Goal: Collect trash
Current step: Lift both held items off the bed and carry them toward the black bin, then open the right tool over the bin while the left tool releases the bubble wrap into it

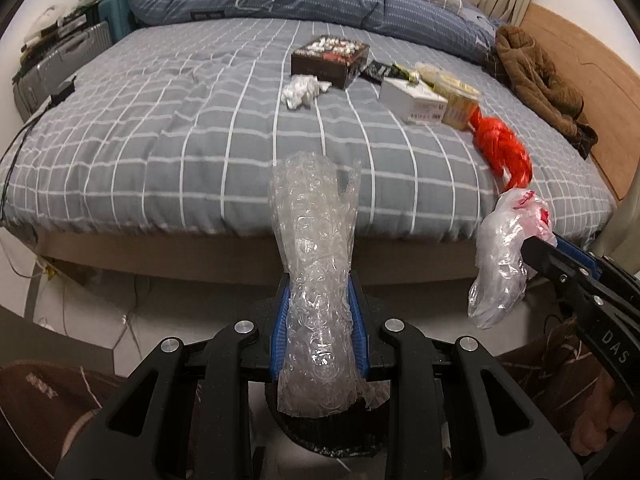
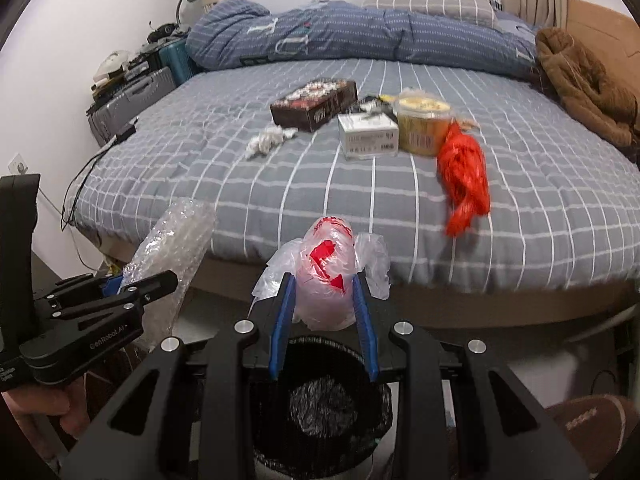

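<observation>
Seen from two handheld grippers at the foot of a bed (image 2: 280,184) spread with a grey checked cover. At far left, grey and teal suitcases (image 2: 132,92) stacked against the wall, a dark cable (image 2: 84,184) trailing off the mattress edge. Left gripper (image 1: 318,308) clamped on a roll of clear bubble wrap (image 1: 316,248), blue pads pressing both its sides, the roll standing up past the fingertips and hanging below them over the dark rim of a bin (image 1: 332,436). Further along on the cover, a wad of crumpled white tissue (image 1: 303,91) just in front of a dark printed box (image 1: 330,60), then a white carton (image 1: 412,102) beside a yellow lidded tub (image 2: 422,126), and a bright orange-red plastic bag (image 2: 464,178) lying loose near the tub. Right gripper (image 2: 325,308) closed on a bunched clear plastic bag with red print (image 2: 328,264), the bag bulging up between the blue pads and spilling over both sides. Directly beneath, a round bin lined with a black bag (image 2: 320,404), standing on the floor short of the bed frame. Behind everything, a rumpled blue duvet (image 2: 340,36) across the head of the bed; at far right, a brown fleece garment (image 2: 584,84) heaped against the wooden headboard (image 1: 592,92).
</observation>
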